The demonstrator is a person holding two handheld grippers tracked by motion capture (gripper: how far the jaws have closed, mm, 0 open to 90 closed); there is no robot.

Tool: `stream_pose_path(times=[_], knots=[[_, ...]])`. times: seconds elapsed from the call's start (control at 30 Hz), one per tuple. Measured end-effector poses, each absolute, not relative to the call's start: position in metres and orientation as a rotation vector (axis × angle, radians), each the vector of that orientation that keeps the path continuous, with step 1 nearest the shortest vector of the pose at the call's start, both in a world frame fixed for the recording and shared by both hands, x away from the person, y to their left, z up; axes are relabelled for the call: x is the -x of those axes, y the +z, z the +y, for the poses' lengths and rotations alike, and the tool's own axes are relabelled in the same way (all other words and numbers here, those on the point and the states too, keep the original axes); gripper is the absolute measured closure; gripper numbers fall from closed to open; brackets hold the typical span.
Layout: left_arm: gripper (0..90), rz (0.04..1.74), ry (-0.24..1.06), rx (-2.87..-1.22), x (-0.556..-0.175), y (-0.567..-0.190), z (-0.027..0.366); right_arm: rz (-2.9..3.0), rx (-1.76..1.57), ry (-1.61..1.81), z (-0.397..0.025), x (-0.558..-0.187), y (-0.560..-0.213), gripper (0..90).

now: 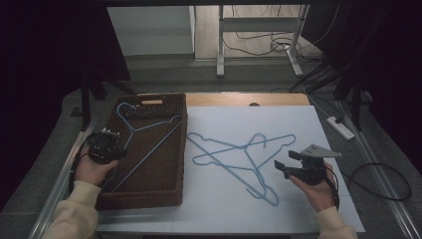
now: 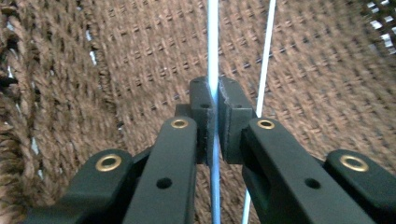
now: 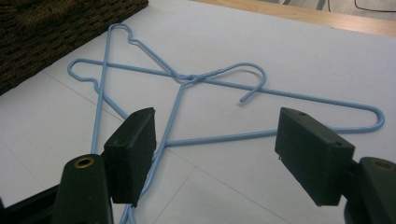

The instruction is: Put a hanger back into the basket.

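A blue wire hanger [image 1: 144, 130] lies inside the brown wicker basket [image 1: 171, 191] at the table's left. My left gripper [image 1: 103, 145] is at the basket's left wall, shut on that hanger's wire [image 2: 213, 56], which runs up between the closed pads [image 2: 232, 116]. Two more blue hangers [image 1: 239, 154] lie crossed on the white sheet in the middle. My right gripper [image 1: 286, 164] hovers just right of them, open, its jaws wide apart over the crossed hangers [image 3: 187, 79] with nothing between them.
The white sheet [image 1: 298, 124] covers the wooden table right of the basket. A power strip [image 1: 340, 127] and cables lie on the floor to the right. A desk frame [image 1: 259, 40] stands beyond the table.
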State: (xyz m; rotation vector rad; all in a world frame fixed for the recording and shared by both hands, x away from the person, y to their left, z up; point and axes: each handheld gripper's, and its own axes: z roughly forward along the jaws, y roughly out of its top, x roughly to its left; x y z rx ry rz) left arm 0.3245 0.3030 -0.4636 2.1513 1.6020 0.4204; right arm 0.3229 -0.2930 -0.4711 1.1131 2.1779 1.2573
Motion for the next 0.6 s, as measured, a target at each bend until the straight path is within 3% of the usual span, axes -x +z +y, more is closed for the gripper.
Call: stream_pose_path(times=[0.17, 0.3, 0.47, 0.6], knots=[[79.0, 1.620, 0.468, -2.165, -0.325, -0.465, 0.301, 2.182, -1.112, 1.253, -0.293, -0.323, -0.472, 29.8], [58.6, 1.612, 0.517, -2.117, -0.323, -0.460, 0.302, 2.183, -1.110, 1.251, -0.293, -0.323, -0.472, 29.8], [40.5, 1.511, 0.571, -2.023, -0.312, -0.446, 0.300, 2.182, -1.110, 1.251, -0.293, -0.323, -0.471, 29.8], [35.2, 1.403, 0.580, -1.936, -0.299, -0.430, 0.292, 2.184, -1.114, 1.246, -0.293, -0.323, -0.472, 29.8]])
